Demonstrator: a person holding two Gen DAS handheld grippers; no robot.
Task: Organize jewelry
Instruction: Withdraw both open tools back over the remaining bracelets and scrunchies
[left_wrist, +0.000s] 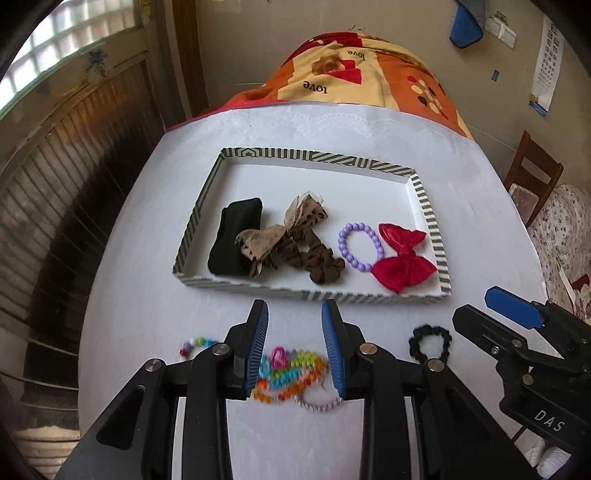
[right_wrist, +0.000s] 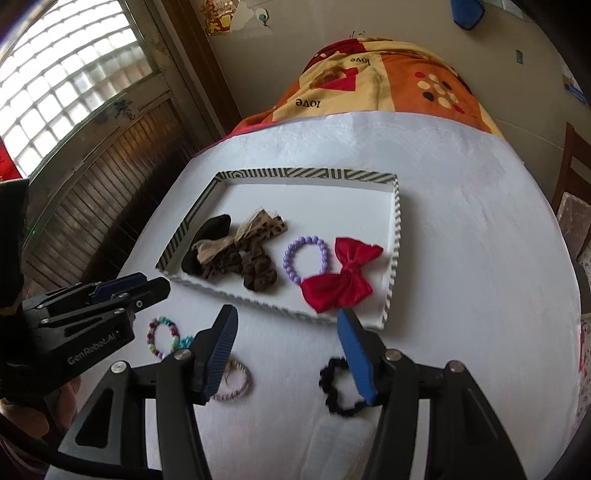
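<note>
A: White desk (right_wrist: 461, 258) is laid with a tray (right_wrist: 397, 229); black scrunchie (right_wrist: 338, 387) is seen below the right claw (right_wrist: 290, 356), jaws apart, empty

B: Soft, light; its rim should be pinched. Left claw (left_wrist: 295, 349) is held apart, empty

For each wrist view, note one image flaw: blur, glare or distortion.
Left wrist view: the colourful bead pile between the fingers is blurred, while the striped tray stays sharp. Right wrist view: the window is overexposed, and fisheye distortion bows the table edge.
</note>
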